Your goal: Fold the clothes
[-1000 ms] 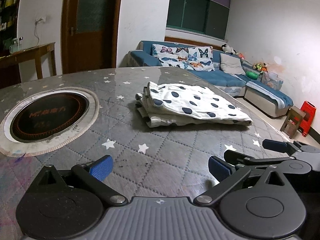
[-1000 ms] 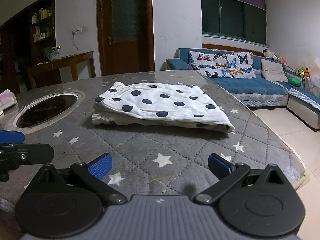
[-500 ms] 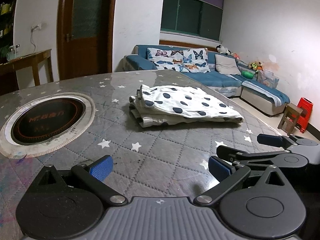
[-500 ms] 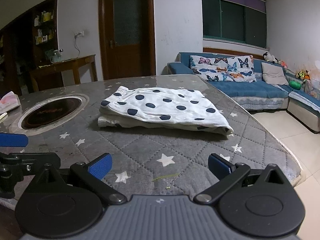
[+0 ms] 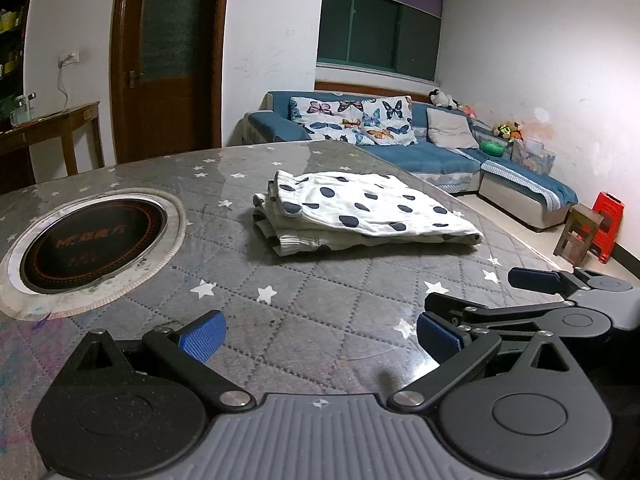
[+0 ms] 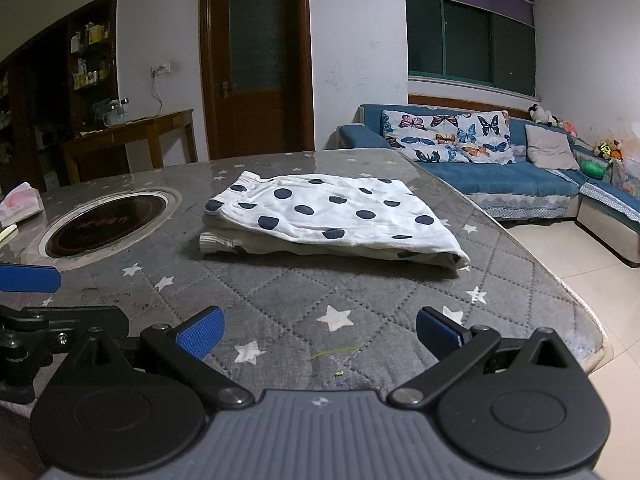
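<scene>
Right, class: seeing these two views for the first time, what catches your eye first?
The folded white polka-dot garment lying mid-table on the grey star-quilted tablecloth. To its left sits a round black induction cooker sunk into the table. Both grippers, left and right, are open and empty in the foreground.

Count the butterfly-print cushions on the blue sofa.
2. One butterfly cushion leans on the sofa backrest at its left end; the second sits right beside it, overlapping it. A plain grey cushion lies further right. Others could be hidden.
</scene>
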